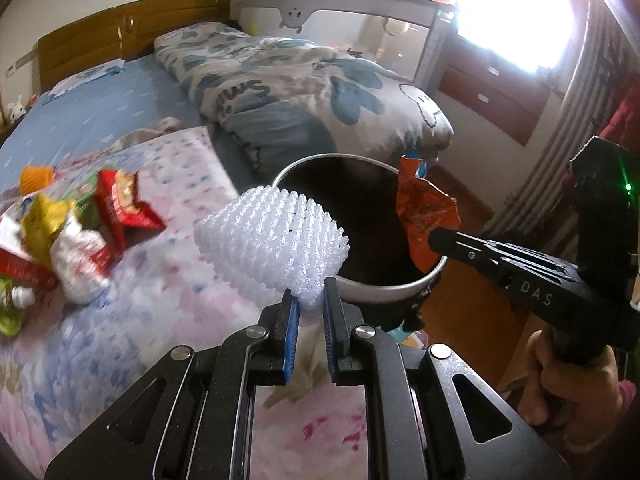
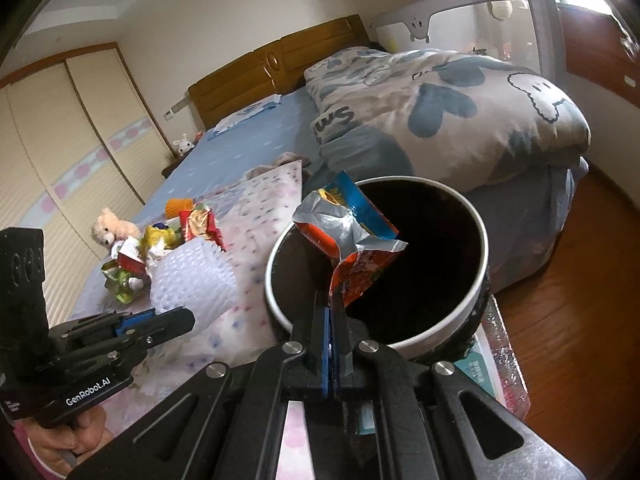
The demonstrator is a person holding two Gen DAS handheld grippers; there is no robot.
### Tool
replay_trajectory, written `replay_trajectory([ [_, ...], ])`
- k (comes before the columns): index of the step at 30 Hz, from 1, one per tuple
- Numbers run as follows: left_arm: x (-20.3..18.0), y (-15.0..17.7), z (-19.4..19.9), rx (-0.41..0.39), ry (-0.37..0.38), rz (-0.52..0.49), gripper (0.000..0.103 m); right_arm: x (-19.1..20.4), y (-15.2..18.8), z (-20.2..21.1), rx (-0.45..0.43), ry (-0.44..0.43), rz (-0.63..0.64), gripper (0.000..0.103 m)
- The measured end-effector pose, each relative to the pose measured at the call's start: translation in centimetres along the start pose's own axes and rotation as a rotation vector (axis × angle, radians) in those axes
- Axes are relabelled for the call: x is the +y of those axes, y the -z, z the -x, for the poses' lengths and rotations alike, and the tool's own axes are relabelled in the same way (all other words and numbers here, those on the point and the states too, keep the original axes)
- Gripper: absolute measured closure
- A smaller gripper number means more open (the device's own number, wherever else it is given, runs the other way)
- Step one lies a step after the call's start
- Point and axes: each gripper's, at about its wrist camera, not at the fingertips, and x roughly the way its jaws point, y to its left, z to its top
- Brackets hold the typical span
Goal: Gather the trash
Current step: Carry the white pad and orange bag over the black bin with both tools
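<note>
Both pairs of jaws are clamped on trash. The left gripper (image 1: 311, 304) pinches the lower corner of a white foam fruit net (image 1: 272, 242), its blue pads (image 1: 291, 320) pressed in from both sides with only a narrow gap. The right gripper (image 2: 331, 312) has its jaws fully together on the bottom edge of an orange snack wrapper (image 2: 352, 240).

The foam net is a puffy, ribbed mesh sleeve that fans out above the left jaws at the centre of the left wrist view. The wrapper is crumpled and torn, orange outside with a blue printed top and silver lining; it stands up from the right jaws at the middle of the right wrist view.

Behind both pieces sits a round trash bin (image 2: 482, 264), white-rimmed and dark inside. The wrapper hangs over its opening; the net overlaps its left rim (image 1: 288, 170).

More wrappers (image 1: 80, 224) lie piled at the left edge on a floral blanket (image 1: 168, 280) covering the bed, with a folded quilt (image 1: 304, 92) beyond, at upper centre.
</note>
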Motion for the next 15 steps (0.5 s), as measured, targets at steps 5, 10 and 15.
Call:
replay_trajectory([
  [5, -1.0, -1.3, -1.4, 0.006, 0.017, -0.021, 0.093, -1.3, -0.7, -0.4, 0.014, 0.006, -0.013, 0.103],
  [10, -1.7, -2.3, -3.2, 0.024, 0.034, -0.03, 0.093, -2.1, -1.3, -0.9, 0.022, 0.009, -0.021, 0.103],
  [15, -1.8, -3.2, -4.4, 0.028, 0.054, -0.02, 0.092, -3.1, -1.9, -1.6, 0.037, 0.009, -0.031, 0.103],
])
